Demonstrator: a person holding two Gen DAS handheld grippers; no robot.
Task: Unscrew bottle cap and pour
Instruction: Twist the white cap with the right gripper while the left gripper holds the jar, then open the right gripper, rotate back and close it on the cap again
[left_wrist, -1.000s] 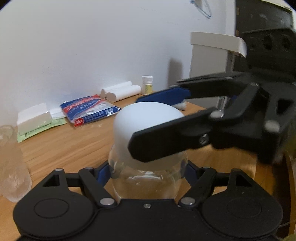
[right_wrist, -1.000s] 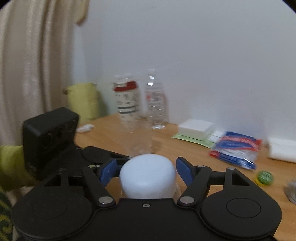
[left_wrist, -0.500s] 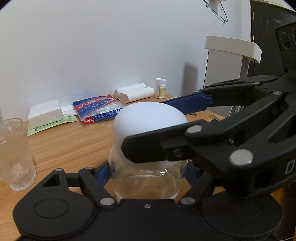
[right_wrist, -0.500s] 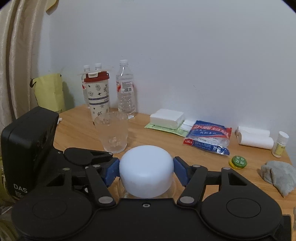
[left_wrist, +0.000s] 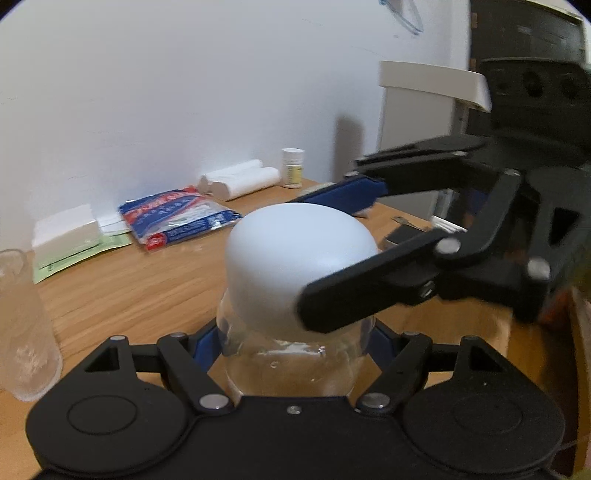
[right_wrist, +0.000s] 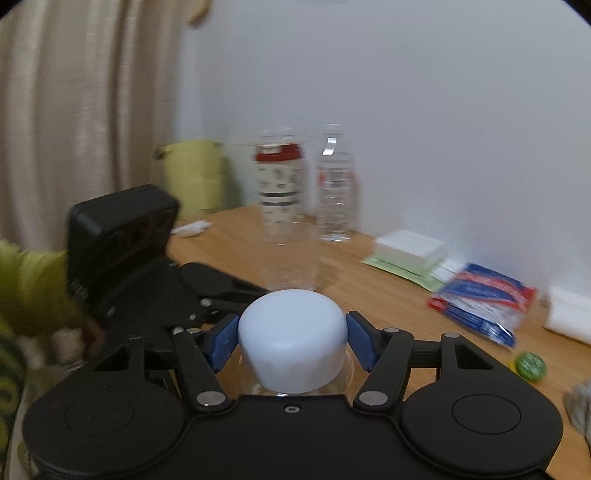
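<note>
Pale wall and a cream curtain closed off the back of the scene, and below them ran the wooden surface (right_wrist: 388, 291) with its scatter of odds and ends: a red-and-blue plastic packet (left_wrist: 177, 218), a white foam block (left_wrist: 64, 230), a small white pill bottle (left_wrist: 293, 168) and a ribbed clear drinking glass (left_wrist: 22, 325) off to the left side. We held the clear round-shouldered glass bottle (left_wrist: 291, 365) close in front of both cameras, upright as far as we could tell, its base out of sight. Our left gripper (left_wrist: 295, 339) had its blue-padded jaws clamped on the bottle's shoulder, just under the cap. Our right gripper (right_wrist: 291, 341) had its jaws set on either side of the domed matt white cap (right_wrist: 293, 336), the pads touching or all but touching its flanks; motion blur kept us from saying how firmly they gripped. We judged the unscrewing step to be in hand, with pouring not yet begun. The bottle looked rigid and smooth, likely slippery under the pads and breakable if dropped, so the lower hold belonged on the shoulder, where the curve stops it sliding down. The cap looked stiff and lightly matt, offering fair friction; its straight lower wall seemed the better place to grip than the rounded crown. How full the bottle was, we could not tell.
</note>
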